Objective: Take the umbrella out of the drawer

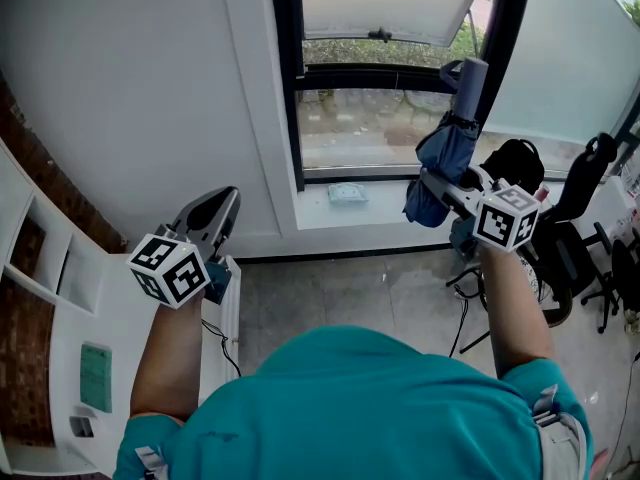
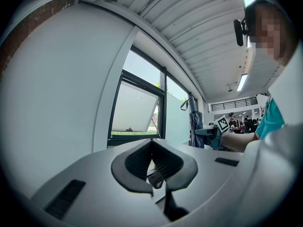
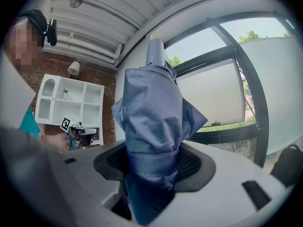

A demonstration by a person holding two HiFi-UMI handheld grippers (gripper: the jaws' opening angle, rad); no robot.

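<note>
A folded blue umbrella [image 1: 447, 153] stands upright in front of the window, its grey handle on top. My right gripper [image 1: 440, 186] is shut on its lower part. In the right gripper view the umbrella [image 3: 151, 112] fills the space between the pads [image 3: 194, 167], its strap just above them. My left gripper [image 1: 224, 200] is held out at the left over a white unit, away from the umbrella. Its fingertips [image 2: 151, 144] meet with nothing between them. No drawer shows in any view.
A white shelf unit [image 1: 50, 268] stands against the brick wall at the left. The window sill [image 1: 380, 208] bears a pale packet [image 1: 348, 195]. A black backpack [image 1: 515, 163] and office chairs [image 1: 590, 228] crowd the right. A cable [image 1: 462, 318] lies on the tiled floor.
</note>
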